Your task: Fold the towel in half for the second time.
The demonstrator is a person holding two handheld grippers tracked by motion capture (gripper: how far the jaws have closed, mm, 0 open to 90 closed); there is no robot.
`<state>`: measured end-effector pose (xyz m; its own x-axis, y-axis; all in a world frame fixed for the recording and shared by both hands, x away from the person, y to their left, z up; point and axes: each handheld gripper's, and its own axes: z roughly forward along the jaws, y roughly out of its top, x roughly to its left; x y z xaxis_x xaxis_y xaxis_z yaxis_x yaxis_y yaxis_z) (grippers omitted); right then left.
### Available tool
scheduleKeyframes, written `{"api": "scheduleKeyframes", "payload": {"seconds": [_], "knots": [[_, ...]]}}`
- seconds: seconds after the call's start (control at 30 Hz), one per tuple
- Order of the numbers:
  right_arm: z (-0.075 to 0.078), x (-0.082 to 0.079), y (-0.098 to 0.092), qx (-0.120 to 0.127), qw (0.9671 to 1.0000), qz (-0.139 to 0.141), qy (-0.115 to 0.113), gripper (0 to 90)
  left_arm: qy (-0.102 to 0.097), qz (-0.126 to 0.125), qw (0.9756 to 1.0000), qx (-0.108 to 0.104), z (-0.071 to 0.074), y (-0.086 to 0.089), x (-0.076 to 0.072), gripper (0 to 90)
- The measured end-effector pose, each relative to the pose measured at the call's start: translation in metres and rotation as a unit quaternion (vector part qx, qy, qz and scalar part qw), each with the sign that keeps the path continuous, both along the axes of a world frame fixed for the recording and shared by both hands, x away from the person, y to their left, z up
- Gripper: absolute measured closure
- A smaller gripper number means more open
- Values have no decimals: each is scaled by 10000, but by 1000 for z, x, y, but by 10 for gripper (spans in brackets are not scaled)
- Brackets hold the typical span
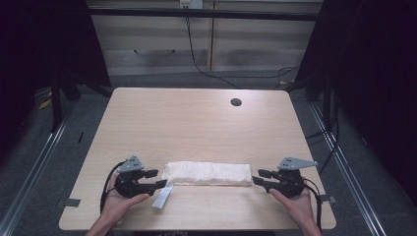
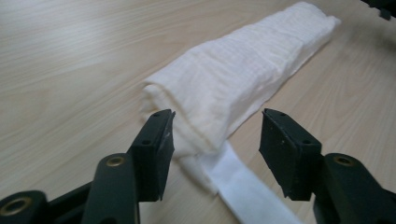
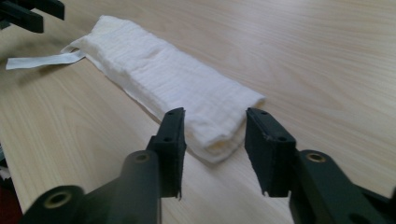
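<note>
A folded white cloth point(image 1: 206, 173) lies as a long flat bundle near the front of the wooden table point(image 1: 196, 118), with a white strap point(image 1: 163, 197) trailing from its left end. My left gripper point(image 1: 155, 178) stands open at that left end; in the left gripper view the cloth point(image 2: 233, 79) and strap point(image 2: 243, 186) lie between and beyond the jaws, untouched by the pads. My right gripper point(image 1: 259, 177) is open at the cloth's right end, and the cloth point(image 3: 163, 74) ends just ahead of its jaws. In the right gripper view the strap point(image 3: 44, 60) shows at far left.
A round cable hole point(image 1: 236, 102) sits at the table's far right. Black cables run over the floor behind the table. Dark curtains flank both sides, and metal rails run along the floor to the left and right.
</note>
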<state>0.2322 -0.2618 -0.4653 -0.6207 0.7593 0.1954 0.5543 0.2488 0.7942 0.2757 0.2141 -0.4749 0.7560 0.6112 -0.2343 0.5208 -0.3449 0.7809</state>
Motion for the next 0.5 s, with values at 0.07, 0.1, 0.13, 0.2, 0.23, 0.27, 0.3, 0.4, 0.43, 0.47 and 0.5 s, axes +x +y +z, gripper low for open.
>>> {"api": "scheduleKeyframes", "payload": {"seconds": [0.07,0.1,0.13,0.2,0.23,0.27,0.3,0.4,0.43,0.47,0.5], "knots": [[0,-5,-8,30,10000,-80,-16,539,8,242,9997,-63,2,14,-1,388],[0,-9,-12,76,9998,-153,-42,498,-101,343,9993,-100,5,20,-2,363],[-1,-11,-16,136,9997,-193,-41,486,-187,394,9990,-81,7,24,-3,351],[-1,-14,-22,242,9990,-354,-83,451,-214,440,9987,-128,8,32,-5,339],[-3,-15,-26,311,9985,-444,-101,435,-129,403,9989,-190,6,36,-5,321],[-4,-15,-29,370,9979,-532,-98,426,-128,435,9989,-153,2,38,-6,314],[-4,-16,-32,396,9973,-605,-95,406,-165,457,9988,-53,-2,41,-8,311],[-7,-18,-36,350,9951,-890,-269,375,-162,468,9988,42,-8,45,-8,277],[-8,-18,-36,321,9949,-925,-254,369,-179,504,9986,29,-8,47,-7,259],[-8,-18,-37,263,9946,-972,-262,358,-171,518,9985,-2,-8,49,-6,235],[-8,-18,-37,262,9943,-1000,-264,348,-161,572,9982,-23,-8,50,-6,229]]}}
